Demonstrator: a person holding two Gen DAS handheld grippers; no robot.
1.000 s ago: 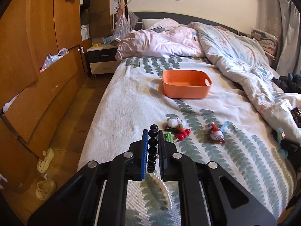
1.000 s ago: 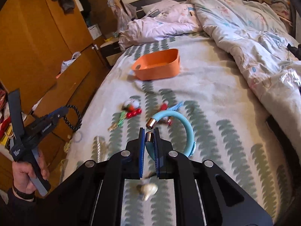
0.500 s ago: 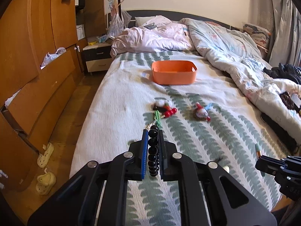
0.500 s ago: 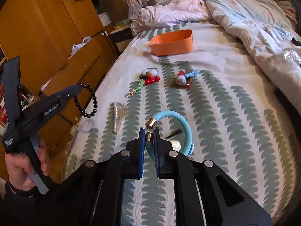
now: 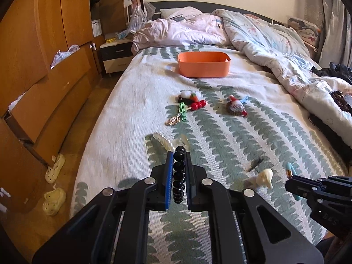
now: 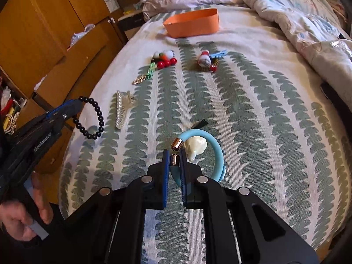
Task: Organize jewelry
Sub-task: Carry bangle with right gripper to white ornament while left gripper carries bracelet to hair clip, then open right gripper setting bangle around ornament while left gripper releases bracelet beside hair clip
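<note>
- Jewelry lies scattered on the leaf-patterned bedspread (image 5: 220, 145), with two pieces lifted off it by the grippers.
- Left gripper (image 5: 178, 154) is held low over the near left part of the bed, pointing toward the headboard; its jaws are nearly closed, pinching a black bead bracelet (image 5: 178, 171). In the right wrist view the bracelet (image 6: 96, 118) hangs as a loop from the tips, clear of the bedspread.
- The person's left hand (image 6: 19, 220) wraps the handle of that tool, at the lower left of the right wrist view.
- Right gripper (image 6: 175, 154) is held over the near middle of the bed, jaws closed down on one gold-capped end of a light blue open bangle (image 6: 216, 151), which arcs up and to the right of the fingers.
- A cream shell-shaped clip (image 6: 195, 147) lies on the bed behind the bangle.
- A pearl hair clip (image 6: 121, 110) lies left of centre; a small black pin (image 6: 201, 123) is near it.
- Farther up lie a red-berry pom-pom piece (image 6: 164, 59), a green clip (image 6: 150, 70) and a red-and-white figure ornament (image 6: 205, 60).
- An orange bin (image 5: 203, 63) stands well beyond them, toward the pillows.
- Writing on the left tool's side is too blurred to read.
</note>
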